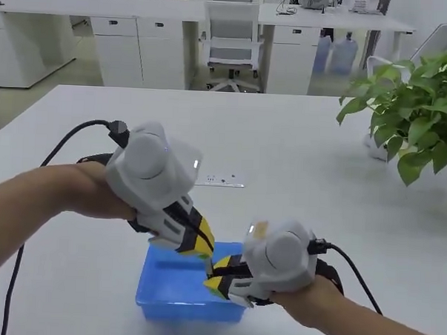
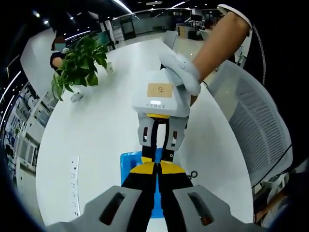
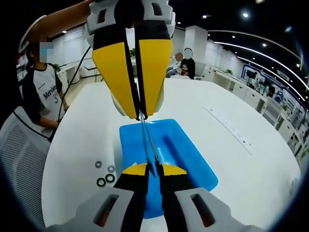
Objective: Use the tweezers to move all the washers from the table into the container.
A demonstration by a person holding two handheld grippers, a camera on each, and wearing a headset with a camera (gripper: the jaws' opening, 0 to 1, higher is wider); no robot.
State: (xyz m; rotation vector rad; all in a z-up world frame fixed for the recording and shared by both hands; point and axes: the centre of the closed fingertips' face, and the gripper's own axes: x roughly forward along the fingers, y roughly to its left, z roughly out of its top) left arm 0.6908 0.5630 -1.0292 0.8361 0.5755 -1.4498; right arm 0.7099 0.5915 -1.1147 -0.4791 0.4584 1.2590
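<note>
Gripping tweezers (image 3: 145,142) above container (image 3: 188,159), my left gripper (image 3: 140,115) and right gripper (image 3: 153,169) both pinched them; I judged aligning tips first best before reaching washers (image 3: 110,178) beside container.

The thin silver tweezers (image 3: 148,145) hung over the container, running from 6 to 12 o'clock in the right gripper view, the near end pinched by the right gripper (image 3: 153,170) and the far end by the left gripper (image 3: 141,115). The container (image 3: 188,162) was a shallow blue rectangular tray, flat on the table (image 3: 241,183). Four small washers (image 3: 110,178), two pale and two dark, lay close together at its 9 o'clock, apart from its wall.
</note>
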